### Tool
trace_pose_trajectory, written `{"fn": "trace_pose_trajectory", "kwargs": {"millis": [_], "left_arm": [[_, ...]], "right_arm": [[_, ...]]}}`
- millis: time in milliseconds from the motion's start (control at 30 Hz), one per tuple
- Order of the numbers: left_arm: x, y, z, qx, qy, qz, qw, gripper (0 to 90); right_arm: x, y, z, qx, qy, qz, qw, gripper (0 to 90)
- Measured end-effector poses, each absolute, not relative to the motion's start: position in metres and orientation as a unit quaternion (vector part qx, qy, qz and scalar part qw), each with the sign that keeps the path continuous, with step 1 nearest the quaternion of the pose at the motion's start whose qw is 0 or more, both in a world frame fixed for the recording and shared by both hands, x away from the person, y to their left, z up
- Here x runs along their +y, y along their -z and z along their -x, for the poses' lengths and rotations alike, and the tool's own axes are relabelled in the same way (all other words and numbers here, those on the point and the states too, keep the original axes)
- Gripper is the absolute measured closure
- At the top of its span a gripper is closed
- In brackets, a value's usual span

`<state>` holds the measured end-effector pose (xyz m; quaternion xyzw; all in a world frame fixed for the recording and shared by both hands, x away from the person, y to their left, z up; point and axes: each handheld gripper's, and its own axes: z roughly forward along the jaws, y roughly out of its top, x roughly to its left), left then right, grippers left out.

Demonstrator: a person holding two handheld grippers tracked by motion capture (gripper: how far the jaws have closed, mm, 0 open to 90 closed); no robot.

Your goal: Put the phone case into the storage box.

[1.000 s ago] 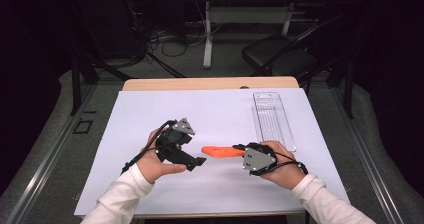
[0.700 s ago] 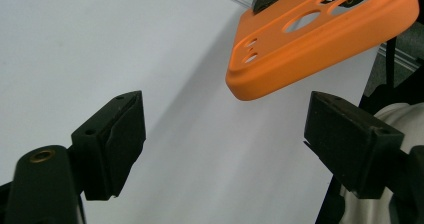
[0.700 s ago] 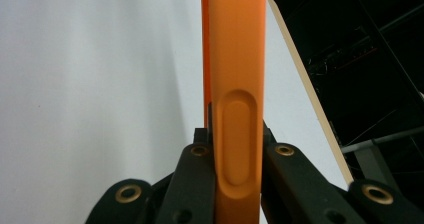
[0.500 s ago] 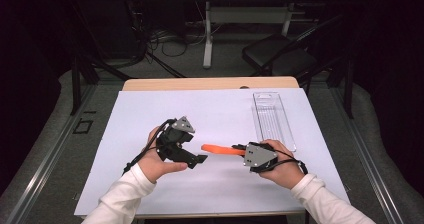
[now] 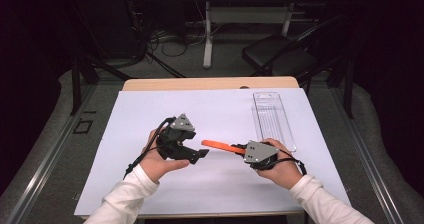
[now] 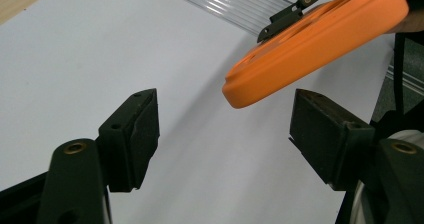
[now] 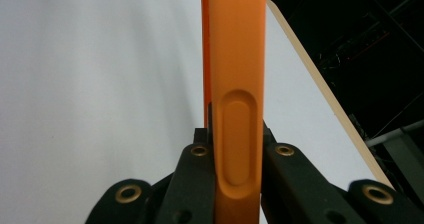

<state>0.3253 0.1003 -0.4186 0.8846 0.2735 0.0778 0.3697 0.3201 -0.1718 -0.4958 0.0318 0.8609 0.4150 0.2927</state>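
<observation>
A long orange tool handle (image 5: 215, 144) hangs level above the white sheet, and my right gripper (image 5: 239, 148) is shut on its near end. In the right gripper view both pads clamp the orange handle (image 7: 233, 59), which runs straight away from my right gripper (image 7: 235, 136). My left gripper (image 5: 200, 154) faces the handle's free end. In the left gripper view the orange handle's rounded tip (image 6: 310, 39) sits at the mouth of my left gripper (image 6: 225, 129), touching neither pad. The left jaws have just been closing and stand apart, with the tip just short of the gap.
A clear plastic tray (image 5: 272, 119) lies on the white sheet (image 5: 200, 109) at the back right. A wooden table edge (image 5: 210, 83) shows behind the sheet. Beyond it a dark chair (image 5: 280, 59) and cables stand on the floor.
The left gripper's jaws have drawn a little closer together at the handle's tip. Both hands and the orange handle stay where they were.
</observation>
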Motion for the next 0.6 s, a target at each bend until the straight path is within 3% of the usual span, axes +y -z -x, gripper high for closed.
{"fn": "trace_pose_trajectory", "kwargs": {"millis": [267, 300, 600], "left_arm": [[0.0981, 0.4194, -0.3248, 0.274, -0.087, -0.883, 0.371, 34.2], [0.0981, 0.4194, -0.3248, 0.274, -0.087, -0.883, 0.371, 42.7], [0.0931, 0.4213, -0.3231, 0.264, -0.083, -0.881, 0.385, 45.7]], "right_arm": [[-0.1719, 0.4969, -0.3210, 0.860, -0.423, -0.047, 0.281, 86.8], [-0.1719, 0.4969, -0.3210, 0.860, -0.423, -0.047, 0.281, 86.8], [-0.1734, 0.4984, -0.3222, 0.857, -0.439, -0.067, 0.261, 86.8]]}}
